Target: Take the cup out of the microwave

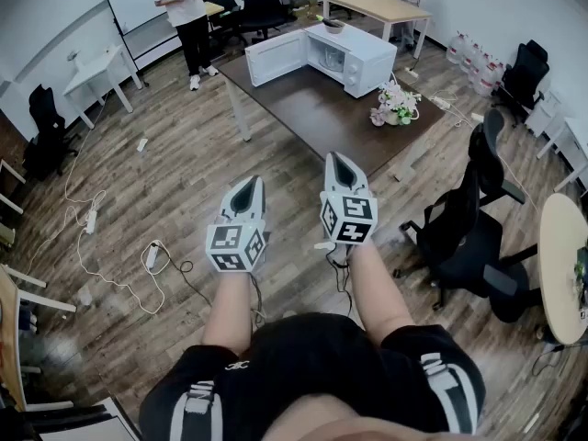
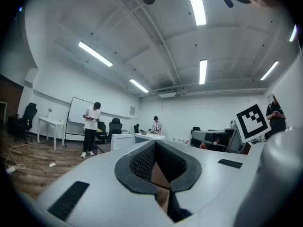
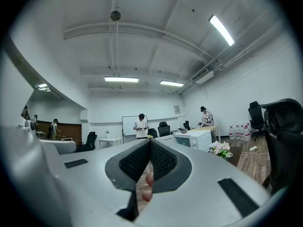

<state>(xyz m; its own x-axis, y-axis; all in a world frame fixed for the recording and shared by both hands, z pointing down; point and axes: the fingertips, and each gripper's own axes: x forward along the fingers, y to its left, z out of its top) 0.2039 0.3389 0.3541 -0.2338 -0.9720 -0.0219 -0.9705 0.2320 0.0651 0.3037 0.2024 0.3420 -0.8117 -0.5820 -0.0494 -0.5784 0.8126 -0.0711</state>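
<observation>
Nothing is done yet: the left tongs (image 1: 250, 187) and right tongs (image 1: 338, 165), both pressed together and empty at centre frame, are well apart from the open-doored microwave (image 1: 354, 58) on the desk (image 1: 312, 108) at upper centre, where the cup presumably sits, too small to discern.
</observation>
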